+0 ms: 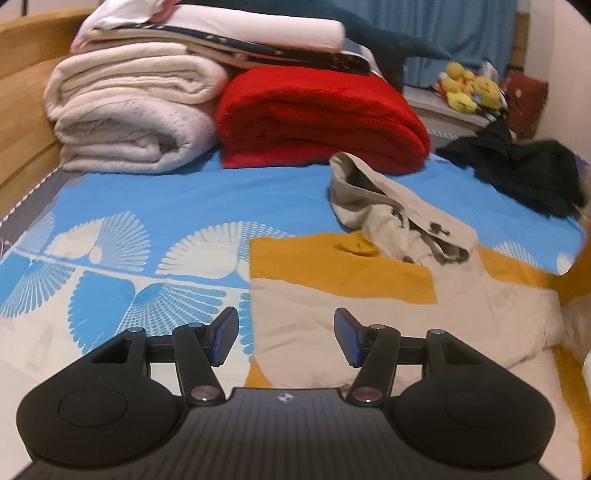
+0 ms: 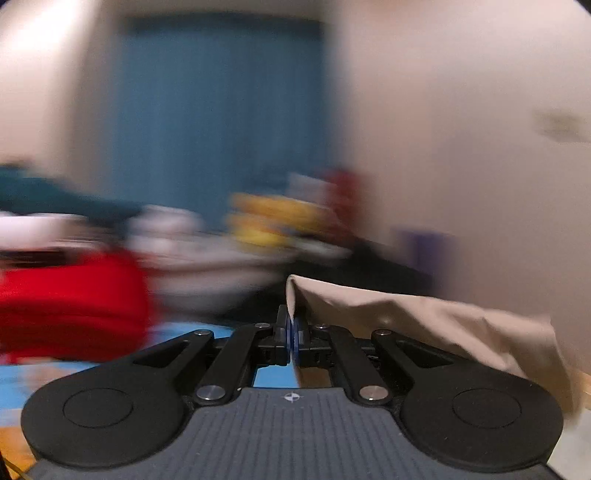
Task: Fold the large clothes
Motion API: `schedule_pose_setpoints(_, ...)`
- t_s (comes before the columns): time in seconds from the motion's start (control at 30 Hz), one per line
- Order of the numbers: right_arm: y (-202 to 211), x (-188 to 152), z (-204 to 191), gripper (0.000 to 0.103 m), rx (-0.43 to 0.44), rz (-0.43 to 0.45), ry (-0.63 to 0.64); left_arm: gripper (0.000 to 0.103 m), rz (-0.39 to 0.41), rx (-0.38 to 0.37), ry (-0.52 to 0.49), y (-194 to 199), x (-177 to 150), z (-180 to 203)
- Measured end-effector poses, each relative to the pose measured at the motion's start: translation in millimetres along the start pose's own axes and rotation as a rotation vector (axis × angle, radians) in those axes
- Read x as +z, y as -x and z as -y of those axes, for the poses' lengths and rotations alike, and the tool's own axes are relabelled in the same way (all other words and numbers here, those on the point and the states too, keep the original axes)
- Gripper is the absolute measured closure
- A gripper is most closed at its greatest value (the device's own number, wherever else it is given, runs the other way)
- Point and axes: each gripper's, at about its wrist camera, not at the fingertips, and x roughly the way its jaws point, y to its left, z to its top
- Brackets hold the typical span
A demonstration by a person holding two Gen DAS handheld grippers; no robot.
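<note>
On your blue patterned bedsheet (image 1: 155, 192) lie two folded blankets, one cream (image 1: 129, 110), one red (image 1: 317, 122); one beige-and-mustard hooded garment (image 1: 369, 295) sprawls nearby; your left gripper (image 1: 286, 338) gapes empty; your right gripper (image 2: 293, 338) pinches its beige fabric (image 2: 424, 325).

- The left wrist camera sat behind its parted fingers (image 1: 226, 334), angled down over the bed sheet (image 1: 155, 206), close above the beige garment (image 1: 332, 317) ahead of the fingertips.
- The right wrist camera looked nearly level past its closed fingers (image 2: 284, 334), blurred.
- Both views shared the red blanket (image 1: 317, 122) (image 2: 70, 299), beyond the fingers, and the blue curtain (image 1: 443, 26) (image 2: 218, 118).
</note>
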Motion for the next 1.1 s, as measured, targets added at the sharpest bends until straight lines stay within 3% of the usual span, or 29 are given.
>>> schedule_pose_setpoints(0.07, 10.8, -14.4, -71.8, 0.102, 0.197, -0.042, 0.0, 0.04, 0.001, 0.002, 0.028, 2.5, 2.8, -10.3)
schedule_pose_setpoints(0.17, 5.8, -61.4, -149.4, 0.094, 0.466, -0.285, -0.054, 0.04, -0.003, 0.0, 0.069, 5.4, 5.2, -24.2)
schedule_pose_setpoints(0.2, 4.1, -81.4, -166.2, 0.086, 0.508, -0.364, -0.06, 0.04, -0.005, -0.001, 0.076, 6.0, 5.8, -27.3)
schedule_pose_setpoints(0.27, 4.4, -122.2, -190.9, 0.082, 0.543, -0.568, -0.032, 0.04, -0.01, -0.004, 0.087, 7.6, 5.7, -33.9)
schedule_pose_setpoints(0.4, 42.1, -142.7, -175.7, 0.082, 0.458, -0.676, -0.05, 0.04, -0.02, -0.009, 0.097, 5.8, 4.6, -41.1)
schedule_pose_setpoints(0.47, 66.1, -132.7, -157.6, 0.079, 0.373, -0.662, -0.084, 0.04, -0.028, -0.007, 0.105, 2.8, 3.5, -43.1)
schedule_pose_setpoints(0.53, 85.4, -127.1, -132.3, 0.063, 0.305, -0.662, -0.144, 0.04, -0.035, -0.007, 0.115, -0.5, 1.4, -44.0)
schedule_pose_setpoints(0.63, 101.4, -128.6, -92.0, 0.06, 0.232, -0.607, -0.247, 0.04, -0.052, -0.003, 0.137, -7.0, -3.3, -42.5)
schedule_pose_setpoints(0.77, 82.9, -151.0, -61.1, 0.059, 0.135, -0.623, -0.366, 0.04, -0.056, 0.018, 0.101, -9.8, -8.8, -30.9)
schedule_pose_setpoints(0.87, 52.6, -178.3, -44.2, 0.058, 0.106, -0.721, -0.518, 0.04, -0.051, 0.011, 0.065, -11.4, -11.8, -18.1)
schedule_pose_setpoints(0.97, 28.8, -200.0, -39.0, 0.058, 0.116, -0.751, -0.605, 0.04, -0.064, 0.019, 0.053, -16.7, -14.8, -10.1)
schedule_pose_setpoints(1.1, 1.7, -228.8, -17.2, 0.059, 0.04, -0.757, -0.749, 0.04, -0.068, 0.022, 0.045, -18.2, -15.5, -2.9)
